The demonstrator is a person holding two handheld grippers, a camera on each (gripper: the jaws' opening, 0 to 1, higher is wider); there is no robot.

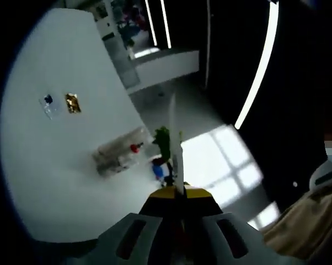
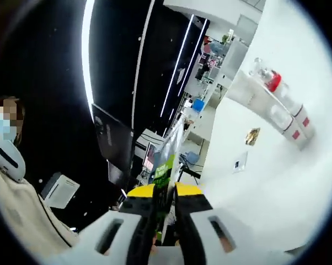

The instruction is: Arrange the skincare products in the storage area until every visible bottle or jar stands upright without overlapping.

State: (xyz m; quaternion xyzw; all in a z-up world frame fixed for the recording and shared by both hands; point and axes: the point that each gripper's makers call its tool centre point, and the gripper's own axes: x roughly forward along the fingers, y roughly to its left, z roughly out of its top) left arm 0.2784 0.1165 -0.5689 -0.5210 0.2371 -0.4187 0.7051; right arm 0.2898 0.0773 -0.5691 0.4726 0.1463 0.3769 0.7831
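My left tongs [image 1: 178, 190] are clamped on a thin flat card [image 1: 173, 144]. My right tongs [image 2: 166, 201] pinch a green-printed card [image 2: 167, 160]. Clear organizer [image 1: 119, 152] sits on the white surface [image 1: 55, 165].

Counts on the white table

Left gripper view: one white table [image 1: 55, 182] carries one clear storage tray [image 1: 119, 152] near its right edge, one red-capped bottle [image 1: 136, 147] in it, and two small packets, one gold [image 1: 73, 102], one blue-marked [image 1: 48, 105], toward the far edge. More bottles blur together, uncountable.

No text or label seems readable at this blur.
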